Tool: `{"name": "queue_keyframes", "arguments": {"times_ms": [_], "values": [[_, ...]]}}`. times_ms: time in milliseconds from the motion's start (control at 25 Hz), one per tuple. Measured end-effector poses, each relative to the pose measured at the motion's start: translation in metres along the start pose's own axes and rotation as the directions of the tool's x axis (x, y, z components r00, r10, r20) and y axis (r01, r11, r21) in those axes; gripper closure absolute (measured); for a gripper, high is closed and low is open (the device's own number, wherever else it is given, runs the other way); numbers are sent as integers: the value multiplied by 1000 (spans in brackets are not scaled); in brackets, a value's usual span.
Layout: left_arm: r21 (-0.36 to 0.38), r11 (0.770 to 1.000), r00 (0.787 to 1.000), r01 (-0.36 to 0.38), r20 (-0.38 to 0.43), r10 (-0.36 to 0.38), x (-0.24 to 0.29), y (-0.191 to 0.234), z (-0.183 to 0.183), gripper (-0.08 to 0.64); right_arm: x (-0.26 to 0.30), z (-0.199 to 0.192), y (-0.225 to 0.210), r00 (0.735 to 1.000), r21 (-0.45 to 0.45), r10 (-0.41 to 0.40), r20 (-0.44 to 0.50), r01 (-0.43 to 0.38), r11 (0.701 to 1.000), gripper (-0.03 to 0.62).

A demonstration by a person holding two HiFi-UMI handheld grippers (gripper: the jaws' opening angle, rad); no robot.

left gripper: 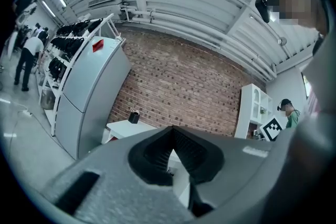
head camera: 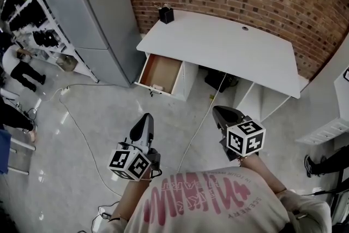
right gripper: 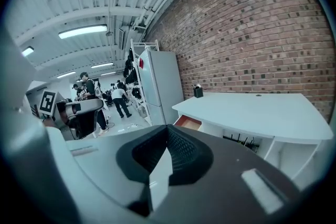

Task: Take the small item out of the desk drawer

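Note:
The white desk (head camera: pixel 229 46) stands against the brick wall. Its left drawer (head camera: pixel 161 71) is pulled out and shows a wooden floor. A small pale item (head camera: pixel 157 87) lies at the drawer's front edge. My left gripper (head camera: pixel 147 117) hangs over the floor well short of the drawer, jaws shut and empty, pointing toward it. Beside it, my right gripper (head camera: pixel 218 111) is also shut with nothing held, aimed at the desk's open middle bay. In the right gripper view the drawer (right gripper: pixel 188 122) shows just past the closed tips (right gripper: pixel 168 128). The left gripper view has its closed tips (left gripper: pixel 172 131) before the desk (left gripper: pixel 123 128).
A tall grey fridge (head camera: pixel 98 13) stands left of the desk, with shelving (head camera: pixel 32 13) and people beyond. A black pen cup (head camera: pixel 166 14) sits on the desk's back left corner. Cables (head camera: pixel 82 133) trail across the floor. A white shelf unit (head camera: pixel 341 84) is at the right.

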State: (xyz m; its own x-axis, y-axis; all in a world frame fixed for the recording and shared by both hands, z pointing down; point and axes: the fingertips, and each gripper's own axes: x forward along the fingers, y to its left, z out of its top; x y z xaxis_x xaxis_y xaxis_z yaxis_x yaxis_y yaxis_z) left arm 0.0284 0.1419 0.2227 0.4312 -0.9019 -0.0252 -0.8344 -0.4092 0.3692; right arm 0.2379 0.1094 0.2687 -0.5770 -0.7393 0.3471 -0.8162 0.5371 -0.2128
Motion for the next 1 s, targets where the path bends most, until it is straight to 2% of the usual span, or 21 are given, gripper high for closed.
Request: {"name": "queue_keyframes", "arguments": {"times_ms": [240, 440, 720, 1000], "values": [[-17, 1000, 1000, -1, -2, 1, 5, 7, -7, 557, 17, -6, -4, 1000, 16, 19, -13, -19, 1000, 581], [-23, 1000, 1000, -14, -6, 14, 4, 10, -8, 557, 28, -7, 2, 999, 66, 52, -18, -50, 997, 581], [-29, 996, 996, -90, 5, 90, -14, 29, -18, 557, 47, -19, 19, 993, 91, 108, -39, -104, 990, 581], [-76, 985, 988, -152, -12, 152, -35, 47, -38, 557, 63, -35, 31, 984, 141, 161, -74, -149, 979, 581]]}}
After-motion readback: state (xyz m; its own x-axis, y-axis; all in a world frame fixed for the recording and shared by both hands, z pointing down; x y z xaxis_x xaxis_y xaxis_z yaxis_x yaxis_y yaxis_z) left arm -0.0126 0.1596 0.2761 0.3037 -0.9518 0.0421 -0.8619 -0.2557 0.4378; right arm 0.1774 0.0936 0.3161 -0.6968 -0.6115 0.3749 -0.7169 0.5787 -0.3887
